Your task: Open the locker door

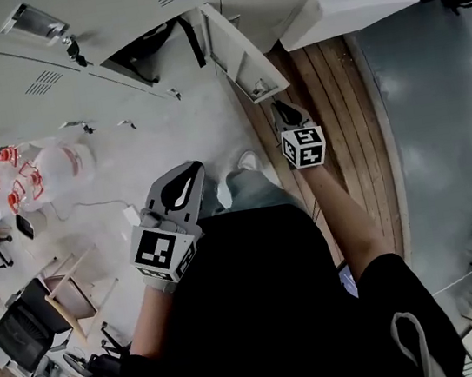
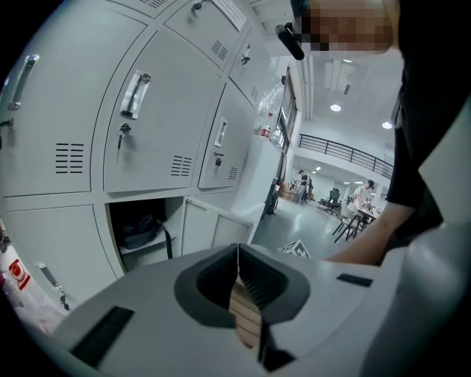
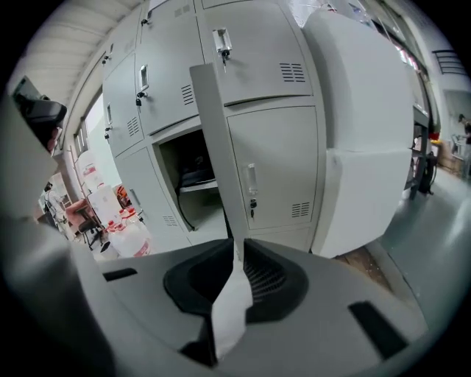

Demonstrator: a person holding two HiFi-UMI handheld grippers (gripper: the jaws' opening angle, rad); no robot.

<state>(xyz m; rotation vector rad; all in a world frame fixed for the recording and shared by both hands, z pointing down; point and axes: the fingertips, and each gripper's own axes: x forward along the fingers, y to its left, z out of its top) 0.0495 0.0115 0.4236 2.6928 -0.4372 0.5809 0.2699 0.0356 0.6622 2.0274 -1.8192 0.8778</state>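
- The door (image 1: 237,51) stands open, swung well out from its compartment (image 1: 150,51). That compartment sits under a row of closed lockers (image 1: 104,10).
- In the right gripper view I see the door (image 3: 213,147) edge-on, to the right of the opening (image 3: 195,166).
- A dark bag (image 1: 145,47) lies inside the compartment, with a strap (image 1: 194,40) hanging at the front.
- My right gripper (image 1: 284,110) points at the door's lower corner, very near it. I cannot tell whether they touch.
- In its own view the right gripper (image 3: 237,247) has its jaws pressed together with nothing between them. The door's edge rises just beyond the tips.
- My left gripper (image 1: 188,171) is held lower and to the left, well apart from the door.
- Seen from its own camera, the left gripper (image 2: 237,249) has its jaws closed tip to tip and holds nothing. The open compartment (image 2: 143,224) lies ahead and to the left.
- A strip of wood floor (image 1: 329,108) runs under the right gripper.
- Clear jugs (image 1: 49,172) with red fittings stand on the grey floor to the left of the lockers.
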